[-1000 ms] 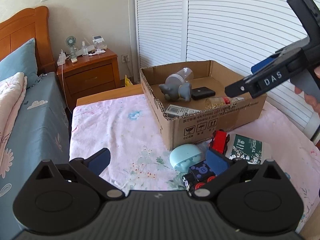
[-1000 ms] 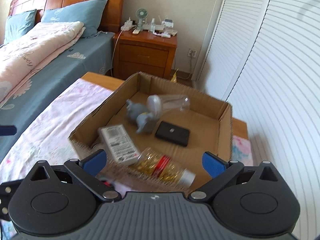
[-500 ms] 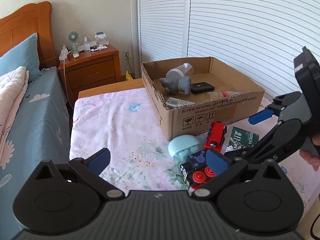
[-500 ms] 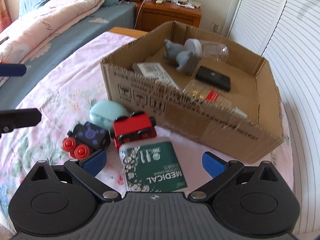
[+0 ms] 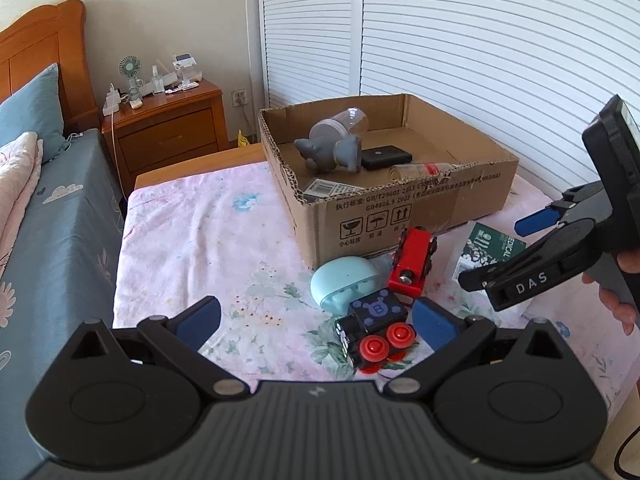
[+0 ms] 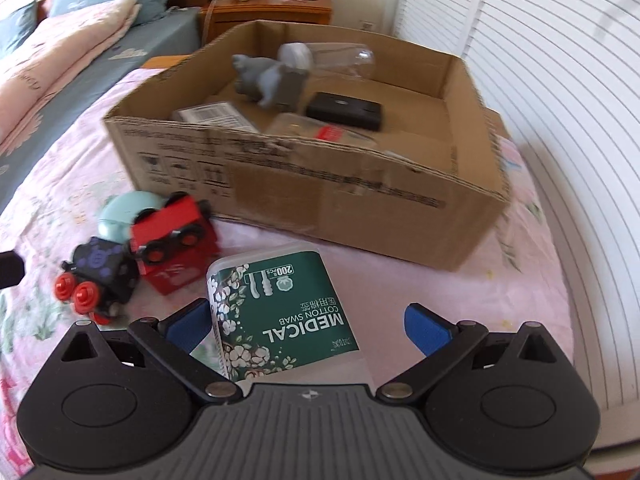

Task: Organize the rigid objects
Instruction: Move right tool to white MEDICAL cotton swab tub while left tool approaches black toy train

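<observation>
Jaws spread and empty, the right gripper (image 6: 306, 320) straddles the medical cotton swab box (image 6: 280, 316) lying just before the cardboard box (image 6: 320, 196), apparently needing only to close, while the open left gripper (image 5: 316, 318) hovers nearby.

toy cars (image 6: 132, 256) crowd swab box's (image 6: 280, 312) left

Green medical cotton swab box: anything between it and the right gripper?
Nothing visible. The green medical cotton swab box lies flat on the pink floral tablecloth, already between the open right gripper fingers. The red toy train car sits off to its left, clear.
</observation>
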The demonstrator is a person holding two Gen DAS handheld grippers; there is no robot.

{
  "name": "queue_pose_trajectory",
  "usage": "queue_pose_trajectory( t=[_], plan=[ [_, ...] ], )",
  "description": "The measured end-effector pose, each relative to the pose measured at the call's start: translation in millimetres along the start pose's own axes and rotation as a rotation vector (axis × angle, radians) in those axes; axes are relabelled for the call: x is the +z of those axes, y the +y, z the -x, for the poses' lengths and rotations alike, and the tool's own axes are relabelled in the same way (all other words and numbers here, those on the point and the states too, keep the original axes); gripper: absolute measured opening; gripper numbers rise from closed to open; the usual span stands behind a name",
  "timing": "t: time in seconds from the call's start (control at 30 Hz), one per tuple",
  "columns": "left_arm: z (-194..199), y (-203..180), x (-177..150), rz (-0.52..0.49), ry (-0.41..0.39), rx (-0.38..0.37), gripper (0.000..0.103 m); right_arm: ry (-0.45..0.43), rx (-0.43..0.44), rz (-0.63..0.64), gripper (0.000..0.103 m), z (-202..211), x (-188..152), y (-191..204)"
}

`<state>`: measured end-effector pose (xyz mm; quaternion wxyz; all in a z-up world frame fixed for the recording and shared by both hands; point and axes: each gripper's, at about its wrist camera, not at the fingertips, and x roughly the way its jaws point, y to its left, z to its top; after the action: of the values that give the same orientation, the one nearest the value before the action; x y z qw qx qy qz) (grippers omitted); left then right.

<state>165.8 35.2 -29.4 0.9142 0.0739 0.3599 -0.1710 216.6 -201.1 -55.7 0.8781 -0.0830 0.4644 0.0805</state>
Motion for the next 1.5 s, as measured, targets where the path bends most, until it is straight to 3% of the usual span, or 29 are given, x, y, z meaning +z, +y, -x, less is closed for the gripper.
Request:
queue_pose_trajectory(
  t=[0.27, 0.53, 0.77, 0.97, 1.17, 1.3, 1.5],
  plan=[
    [-21, -17, -3, -0.029, 0.046, -0.013, 0.102, 0.021, -0.059, -0.106, 0.103, -6, -21, -26],
    [-47, -35, -4, -0.061, 0.103, 0.013, 0.102, 0.006, -0.041, -0.136, 0.103, -7, -29, -28],
    [-72, -28, -5, 0.021, 0.216, 0.062, 0.102, -0.008, -0.031, -0.125, 0.103, -5, -30, -27],
    [-61, -14, -12, 0.035, 0.244, 0.132, 0.102, -0.021, -0.016, -0.106, 0.103, -4, -30, -28],
    [-58, -8, -12, 0.077, 0.292, 0.134, 0.102, -0.051, 0.001, -0.083, 0.103, -3, -33, -30],
    [-55, -18, -9, 0.03, 0.291, 0.135, 0.102, -0.069, 0.015, -0.065, 0.103, -2, -36, -31],
    [-67, -22, -6, 0.061, 0.255, 0.081, 0.101, -0.085, 0.032, -0.044, 0.103, 0, -40, -33]
  ],
)
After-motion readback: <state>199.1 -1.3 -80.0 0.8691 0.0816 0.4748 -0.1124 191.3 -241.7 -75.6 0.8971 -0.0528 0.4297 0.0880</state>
